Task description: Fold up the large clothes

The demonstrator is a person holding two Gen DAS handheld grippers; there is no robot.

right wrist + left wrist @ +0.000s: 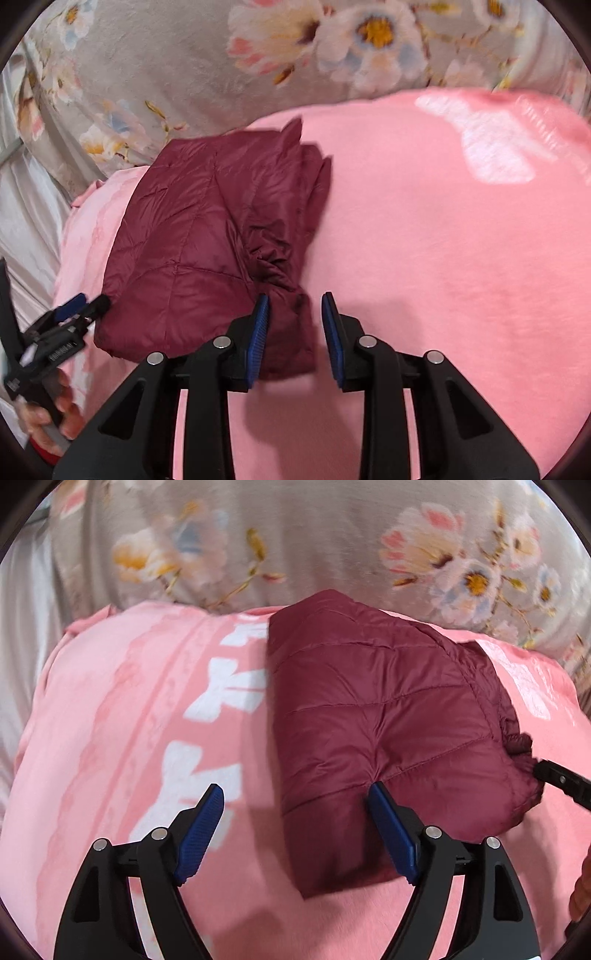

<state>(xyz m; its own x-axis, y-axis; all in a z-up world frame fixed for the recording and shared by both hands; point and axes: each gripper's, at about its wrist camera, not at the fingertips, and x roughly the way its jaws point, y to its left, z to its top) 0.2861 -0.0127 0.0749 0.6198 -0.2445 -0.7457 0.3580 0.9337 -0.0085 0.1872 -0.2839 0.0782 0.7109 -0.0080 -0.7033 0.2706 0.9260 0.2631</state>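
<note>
Jacket (369, 716): maroon, quilted, lies folded into a compact rectangle on pink blanket (110, 720) spread over a bed, floral grey cover (332, 535) behind it.

Left gripper (295, 805): jaws spread wide, straddling the jacket's near left edge; right-hand pad touches or just dents the quilting, left-hand pad over bare blanket. No pinch.

Right gripper (294, 317): jaws partly spread around the bunched, gathered end of the jacket at its near right corner; gap visible on the right pad, so not clamped.

Person's hand (48, 417) visible on the left tool's handle.

Step, as judged: release after a fold; bundle looks close to finished, with 1 untidy spot at the gathered cuff.

Next move likely calls for lifting both tools clear without dragging slippery fabric, or tucking that cuff flat.
</note>
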